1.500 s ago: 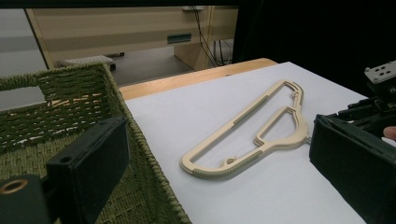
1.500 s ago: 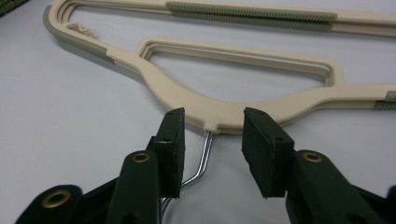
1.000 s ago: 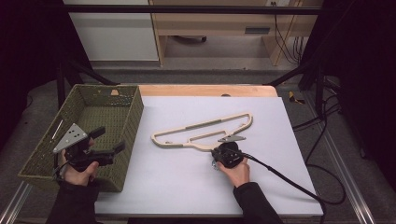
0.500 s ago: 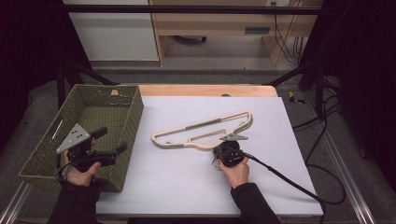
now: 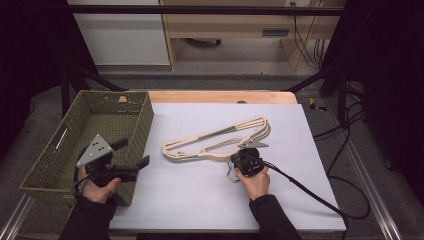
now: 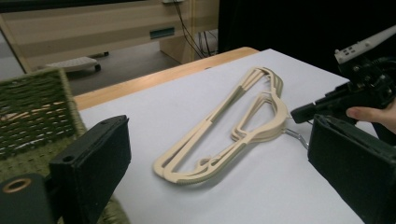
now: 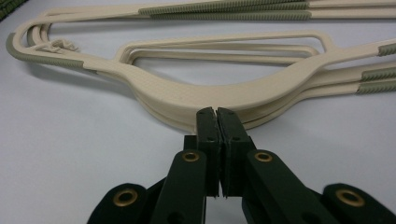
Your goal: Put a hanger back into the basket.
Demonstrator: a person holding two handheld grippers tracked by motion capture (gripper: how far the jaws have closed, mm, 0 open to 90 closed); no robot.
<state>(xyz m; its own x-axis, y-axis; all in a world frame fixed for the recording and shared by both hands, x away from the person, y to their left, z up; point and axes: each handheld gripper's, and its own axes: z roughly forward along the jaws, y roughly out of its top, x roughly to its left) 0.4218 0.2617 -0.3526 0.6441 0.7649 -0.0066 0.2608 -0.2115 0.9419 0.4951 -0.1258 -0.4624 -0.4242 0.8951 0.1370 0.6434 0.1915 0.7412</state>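
Note:
A stack of cream hangers (image 5: 215, 140) with green grip strips lies flat on the white table top; it also shows in the left gripper view (image 6: 219, 135). My right gripper (image 5: 242, 157) lies low at the hangers' neck (image 7: 210, 88). Its jaws have just been closing and are shut (image 7: 216, 112), pads together where the metal hook (image 5: 229, 175) leaves the neck. No wire is visible between the pads. My left gripper (image 5: 134, 152) hovers open and empty over the basket's near right corner, facing the hangers (image 6: 219, 154).
A green woven basket (image 5: 60, 155) stands at the table's left edge, and its rim (image 6: 32, 107) sits close beside my left jaw. The right gripper's black cable (image 5: 310, 192) trails off to the right. Wooden furniture and cables lie beyond the far edge.
My left hand has shifted a little to the right over the basket's near corner. The right hand has stayed at the hangers' neck.

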